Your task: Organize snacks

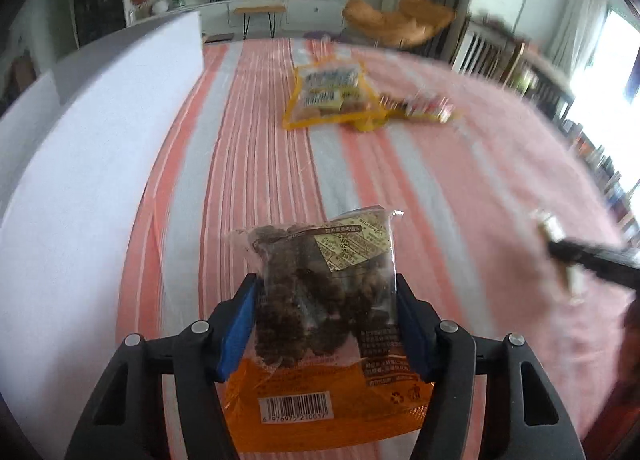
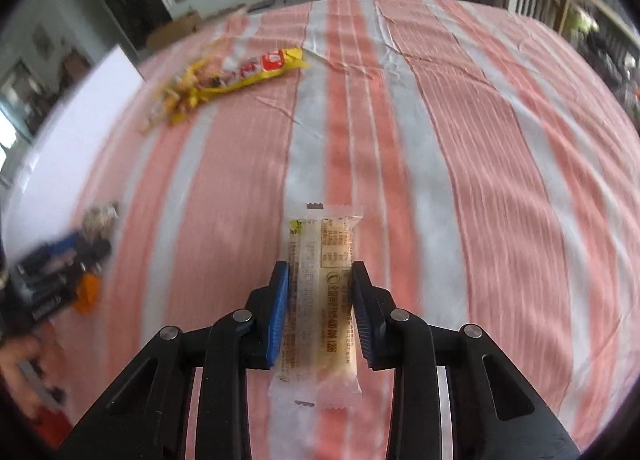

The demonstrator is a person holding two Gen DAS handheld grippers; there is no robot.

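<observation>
Looks like the pick-up step, both hands loaded. The left gripper has its blue pads pressed on a clear-and-orange packet of dark brown snack pieces, while the right gripper is clamped tight on a slim pale wrapped bar, both above the pink-and-white striped cloth. Next up is probably carrying them to the yellow bag of snacks farther back, without crushing anything.
</observation>
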